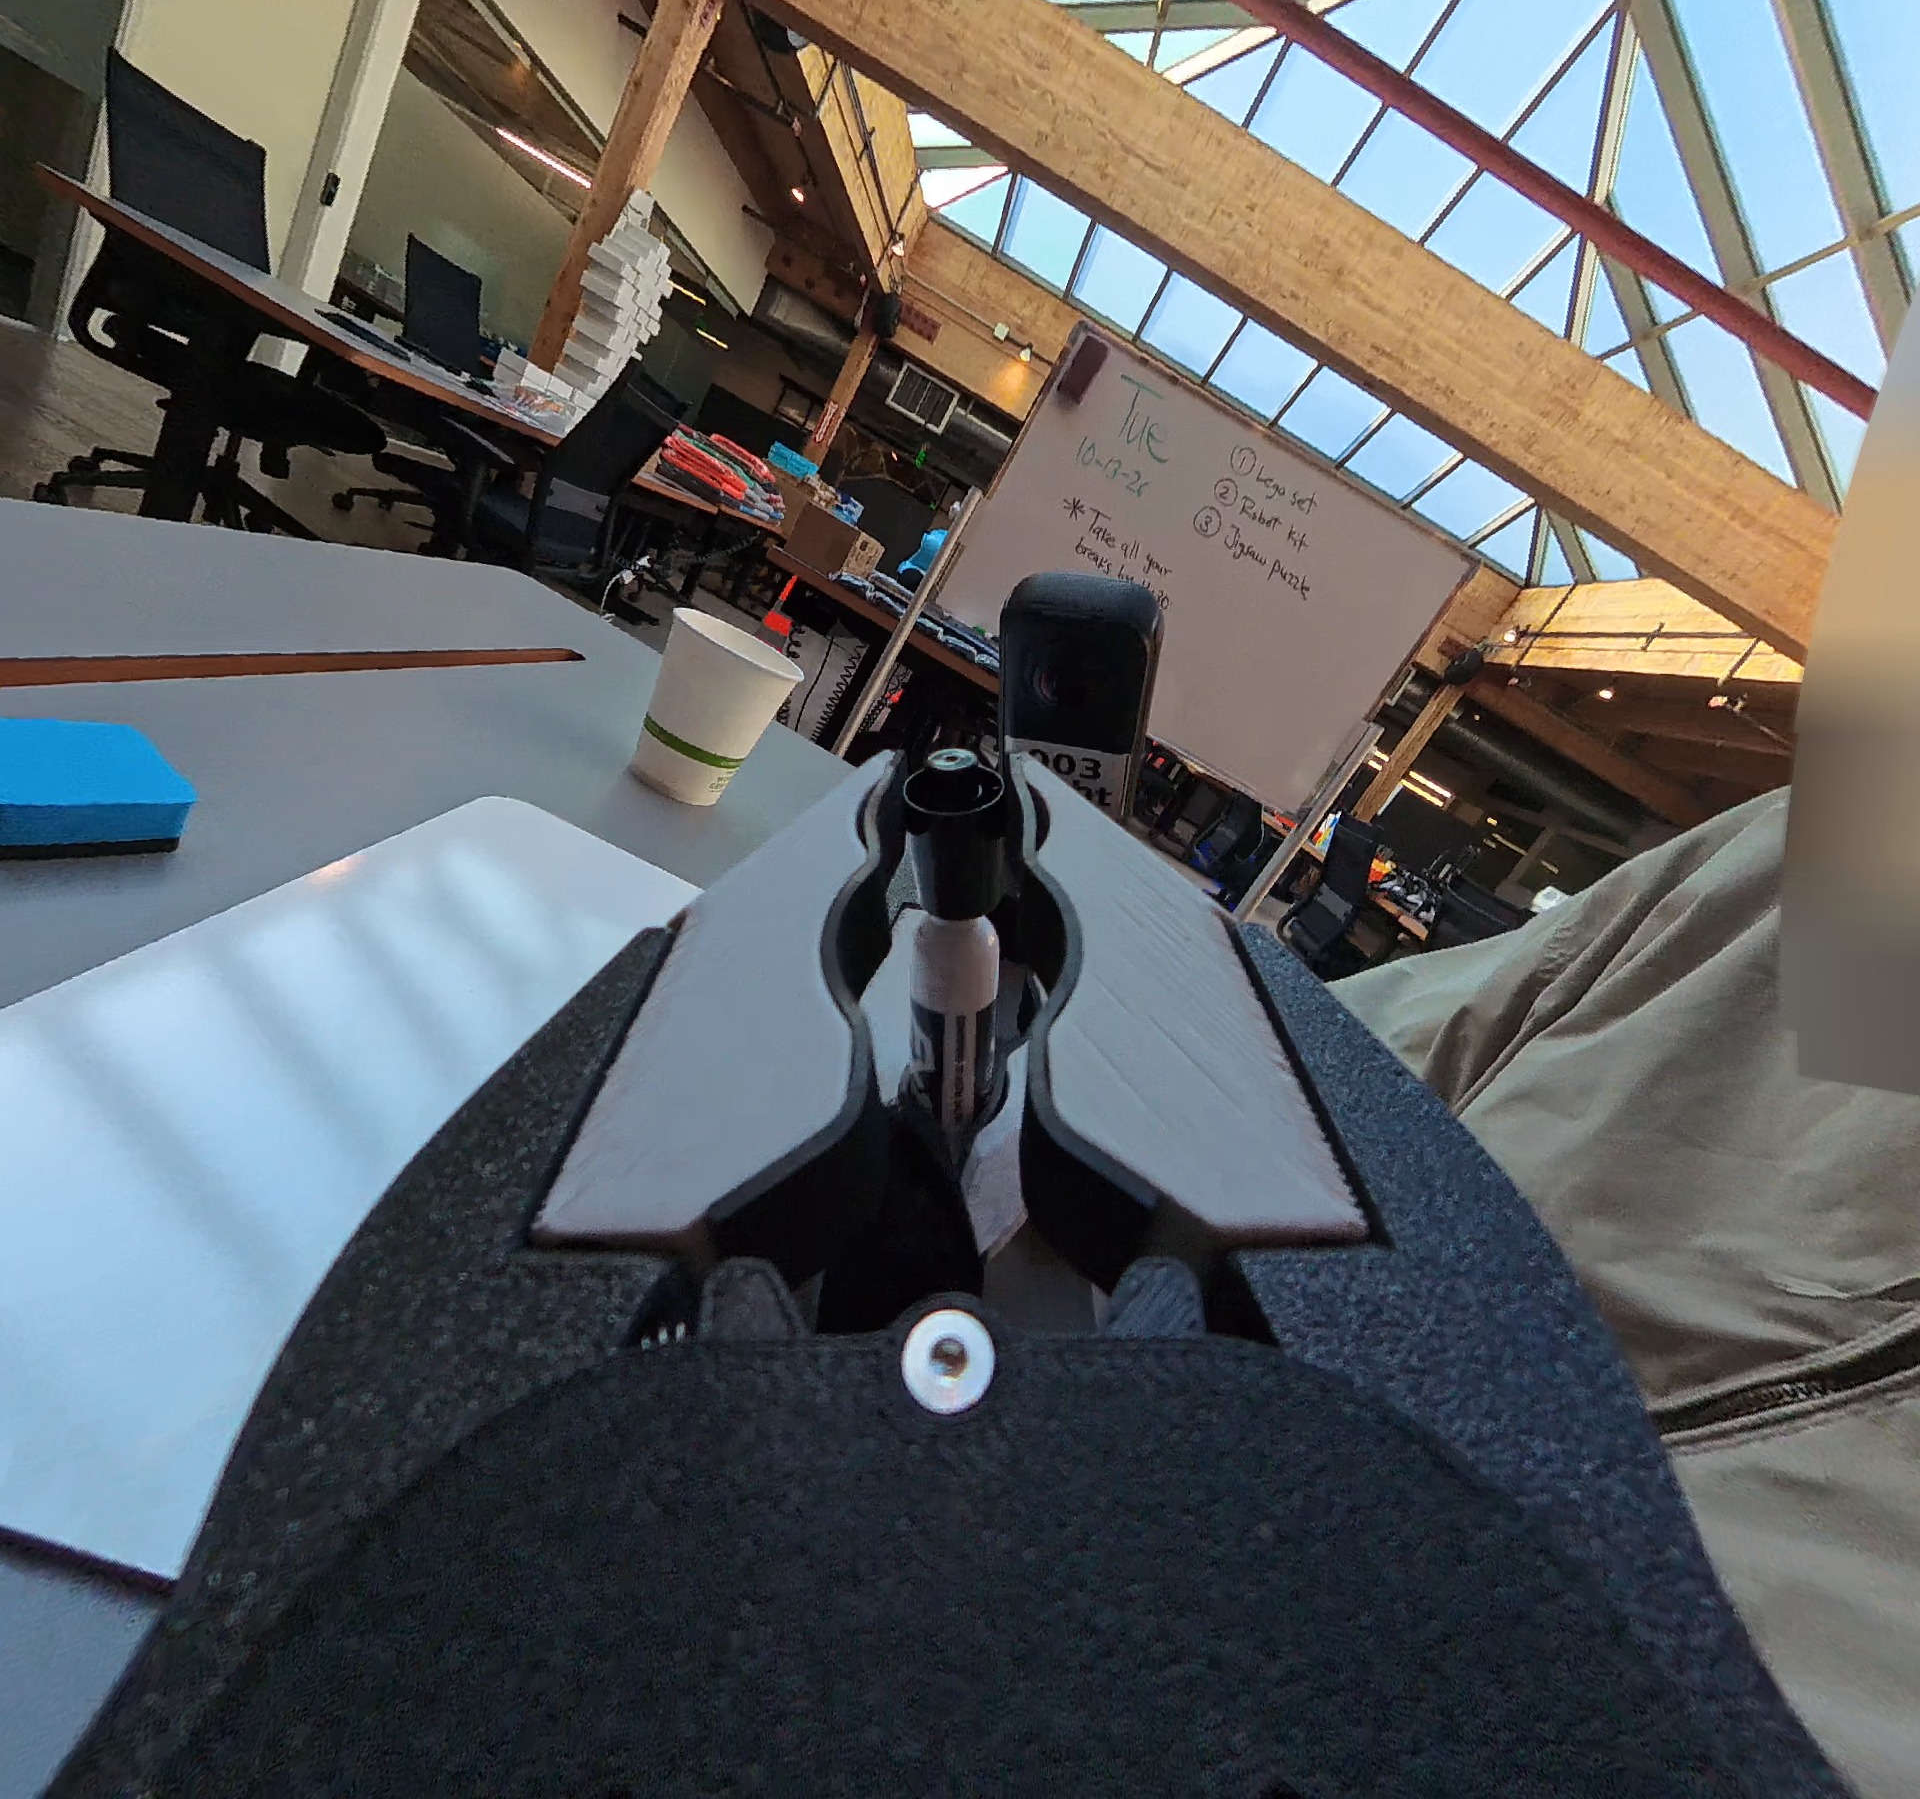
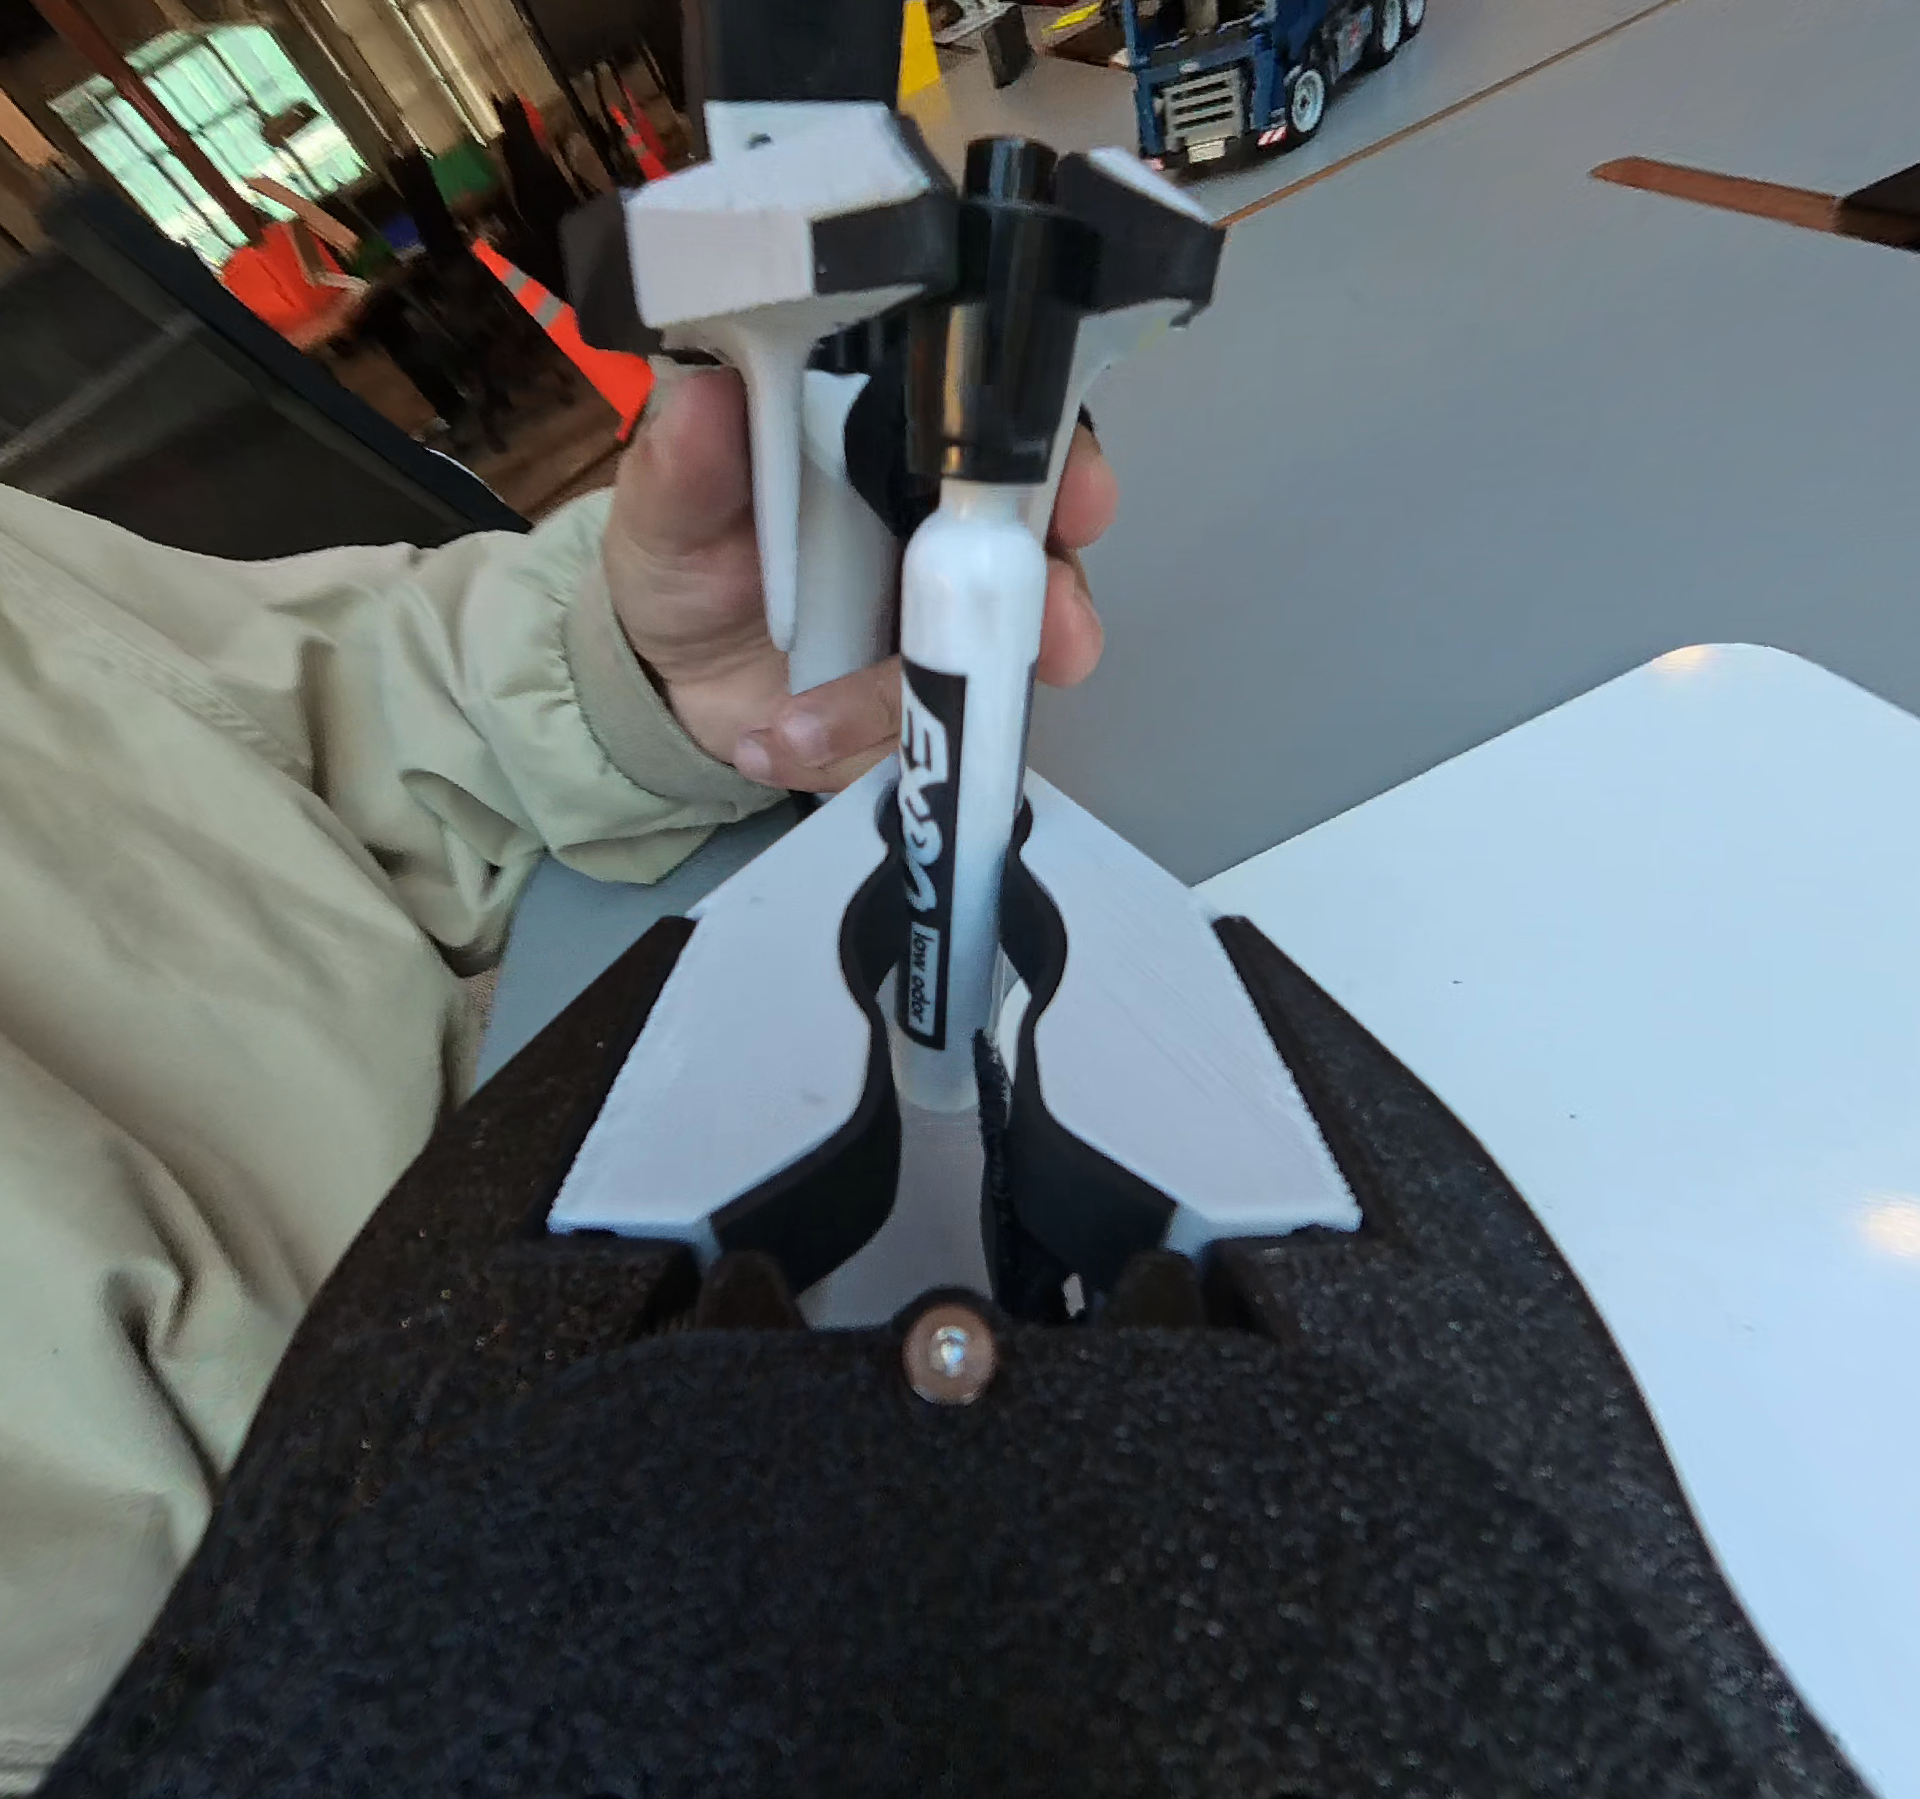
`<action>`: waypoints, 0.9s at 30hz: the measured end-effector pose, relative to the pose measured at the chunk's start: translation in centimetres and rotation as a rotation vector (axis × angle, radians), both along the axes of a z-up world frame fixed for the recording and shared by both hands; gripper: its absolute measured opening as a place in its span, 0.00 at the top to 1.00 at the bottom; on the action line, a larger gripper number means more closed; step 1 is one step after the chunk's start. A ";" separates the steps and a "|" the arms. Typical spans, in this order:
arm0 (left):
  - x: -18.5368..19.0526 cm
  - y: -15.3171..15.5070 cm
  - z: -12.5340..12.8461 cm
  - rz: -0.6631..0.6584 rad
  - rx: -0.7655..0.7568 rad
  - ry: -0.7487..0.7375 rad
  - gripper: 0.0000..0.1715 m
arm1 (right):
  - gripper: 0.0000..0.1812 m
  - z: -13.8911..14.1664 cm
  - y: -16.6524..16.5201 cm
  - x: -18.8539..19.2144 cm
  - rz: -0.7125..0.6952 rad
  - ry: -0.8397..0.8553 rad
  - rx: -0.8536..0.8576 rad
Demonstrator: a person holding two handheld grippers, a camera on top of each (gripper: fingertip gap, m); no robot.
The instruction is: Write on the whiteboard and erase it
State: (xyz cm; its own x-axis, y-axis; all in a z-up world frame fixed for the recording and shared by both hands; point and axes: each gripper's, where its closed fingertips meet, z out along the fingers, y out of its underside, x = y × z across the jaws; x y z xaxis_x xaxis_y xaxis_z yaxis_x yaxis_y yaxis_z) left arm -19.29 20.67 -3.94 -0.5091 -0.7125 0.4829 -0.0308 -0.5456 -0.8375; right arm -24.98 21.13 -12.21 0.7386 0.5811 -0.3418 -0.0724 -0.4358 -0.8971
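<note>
- Grey table (image 1: 312, 596) under me, with a glossy white board (image 2: 1558, 1022) lying flat on it.
- Standing whiteboard (image 1: 1226, 565) far behind, with green and black handwriting.
- Blue toy truck (image 2: 1257, 14) on the far table.
- Blue eraser (image 1: 83, 783) and paper cup (image 1: 717, 700) with a green band, well apart.
- My left claw (image 1: 951, 793) is pressed onto the black cap (image 2: 1003, 315); a hand (image 2: 686, 544) grips its handle.
- My right claw (image 2: 956, 835) pinches the white barrel.
- Marker (image 2: 966, 627) held off the table between both claws, carrying a black printed brand label.
</note>
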 end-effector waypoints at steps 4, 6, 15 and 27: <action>0.3 -0.9 -0.4 0.036 0.137 0.032 0.89 | 0.95 -0.4 -0.1 0.1 -0.014 -0.034 -0.001; 0.2 -1.5 -0.5 0.040 0.188 0.046 0.89 | 0.95 -0.3 -0.8 -0.5 0.055 0.010 -0.024; -0.2 -2.4 -0.5 -0.034 0.188 0.064 0.89 | 0.96 0.3 -2.1 -1.2 0.156 0.091 -0.030; 0.0 -0.1 -1.2 0.026 0.139 0.114 0.89 | 0.94 0.7 -1.4 1.4 0.080 0.148 -0.061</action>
State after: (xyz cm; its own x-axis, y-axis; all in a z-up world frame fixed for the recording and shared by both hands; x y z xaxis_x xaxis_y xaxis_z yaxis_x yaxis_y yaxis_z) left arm -19.34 20.57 -5.18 -0.4372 -0.7886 0.4323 -0.1174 -0.4265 -0.8968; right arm -23.62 19.77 -11.50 0.6298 0.6105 -0.4802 -0.1649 -0.4991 -0.8507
